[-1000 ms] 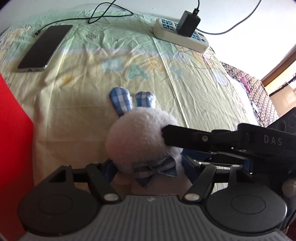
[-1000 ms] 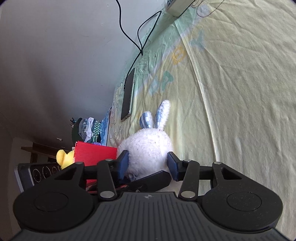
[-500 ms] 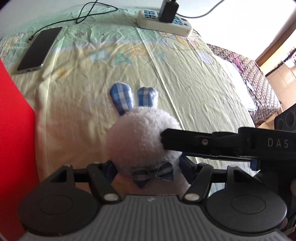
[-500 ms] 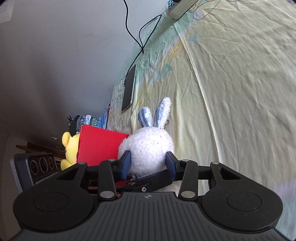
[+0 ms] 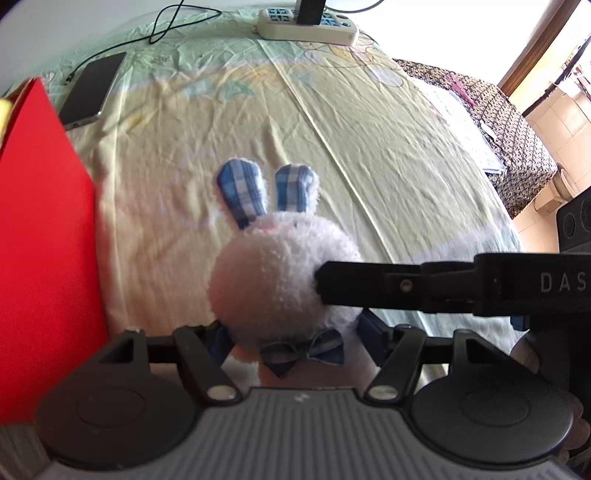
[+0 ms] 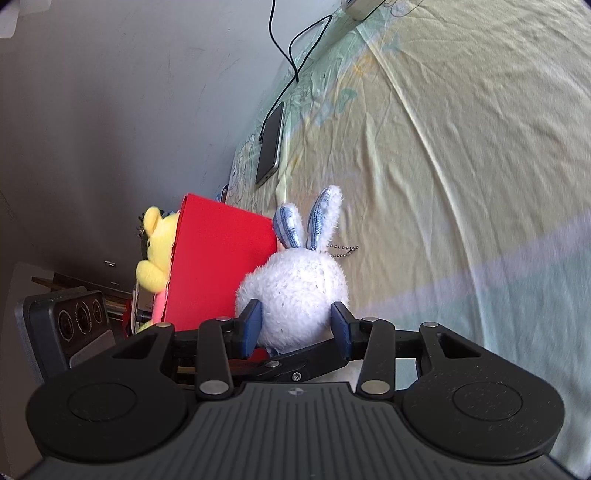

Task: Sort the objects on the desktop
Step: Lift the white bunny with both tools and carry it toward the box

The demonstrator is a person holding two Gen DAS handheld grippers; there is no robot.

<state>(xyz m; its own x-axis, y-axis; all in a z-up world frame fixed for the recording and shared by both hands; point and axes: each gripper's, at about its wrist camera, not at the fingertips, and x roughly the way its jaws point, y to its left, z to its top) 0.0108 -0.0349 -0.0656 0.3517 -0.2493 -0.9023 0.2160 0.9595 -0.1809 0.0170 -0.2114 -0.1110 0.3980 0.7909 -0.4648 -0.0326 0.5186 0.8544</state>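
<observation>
Both the left gripper (image 5: 295,336) and right gripper (image 6: 295,328) clamped the fluffy white plush rabbit with blue checked ears (image 5: 280,280) above the yellow-green sheet (image 5: 388,177), beside a red box (image 6: 218,266) near its left edge.

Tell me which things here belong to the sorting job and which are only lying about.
Part of the job:
- white plush rabbit, held between both grippers: left gripper, right gripper
- red box
- yellow plush toy, in the box

Lying about:
- smartphone with its cable
- power strip
- printed bedsheet
</observation>
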